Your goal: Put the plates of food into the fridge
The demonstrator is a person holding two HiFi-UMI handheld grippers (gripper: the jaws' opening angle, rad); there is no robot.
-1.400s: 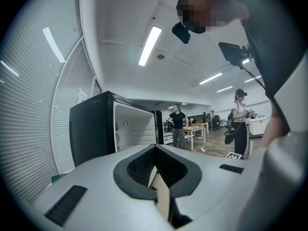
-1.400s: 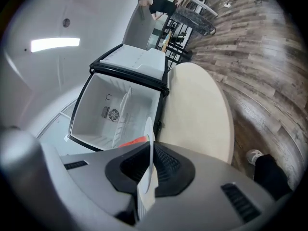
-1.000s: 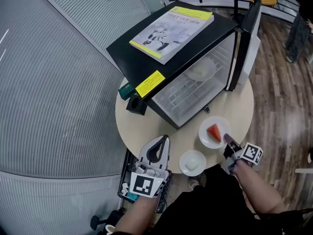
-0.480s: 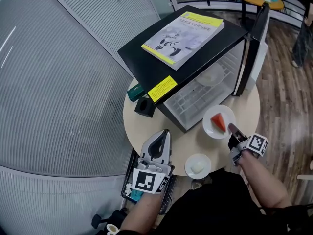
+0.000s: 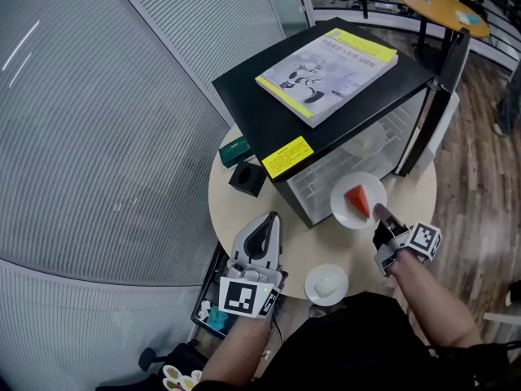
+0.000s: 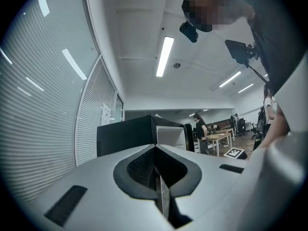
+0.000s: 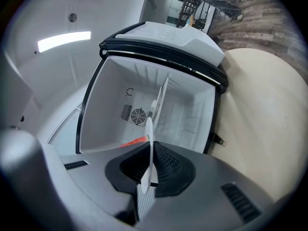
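A white plate (image 5: 355, 204) with a red wedge of food (image 5: 356, 199) hangs just in front of the open fridge (image 5: 342, 165). My right gripper (image 5: 380, 213) is shut on its near rim. In the right gripper view the plate (image 7: 148, 143) runs edge-on between the jaws, with the red wedge (image 7: 132, 141) to its left and the white fridge interior (image 7: 190, 105) ahead. A second small plate (image 5: 326, 284) with a white lump sits at the table's near edge. Another white plate (image 5: 364, 143) lies on the fridge shelf. My left gripper (image 5: 268, 223) hovers over the table, shut and empty; its jaws (image 6: 157, 153) face the fridge (image 6: 127, 136).
A yellow-edged book (image 5: 327, 63) lies on the black fridge top. The fridge door (image 5: 444, 108) stands open at the right. A small black box (image 5: 247, 177) and a green box (image 5: 236, 149) sit on the round table (image 5: 407, 206) left of the fridge. Wood floor lies beyond.
My right gripper has lifted the plate with the red wedge off the table and carried it toward the fridge opening. The left gripper has risen a little.
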